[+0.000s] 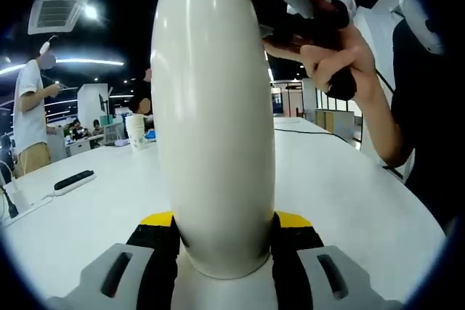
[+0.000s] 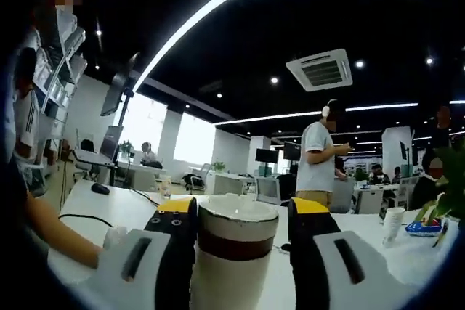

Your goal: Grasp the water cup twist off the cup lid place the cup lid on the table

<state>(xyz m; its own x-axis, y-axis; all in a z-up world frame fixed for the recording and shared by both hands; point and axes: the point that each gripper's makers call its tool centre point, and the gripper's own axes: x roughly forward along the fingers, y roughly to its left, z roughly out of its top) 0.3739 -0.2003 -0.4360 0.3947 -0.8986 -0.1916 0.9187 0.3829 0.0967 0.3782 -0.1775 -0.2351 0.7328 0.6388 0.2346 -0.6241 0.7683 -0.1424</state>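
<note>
Smooth, stiff, likely slippery water cup (image 1: 214,121) clamped at body by left gripper (image 1: 221,234) jaws, cup lid (image 2: 236,226) between right gripper (image 2: 240,234) jaws.

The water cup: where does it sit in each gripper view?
Left gripper view: the water cup stands tall at centre, its base between the jaws.
Right gripper view: its top with the cup lid sits bottom centre between the jaws.
Shared landmark: the standing person in a white shirt.

Water cup (image 1: 214,121) upright on the table (image 1: 341,201) between the left claw (image 1: 224,252) jaws, right claw (image 2: 240,241) around its lid (image 2: 236,217).
</note>
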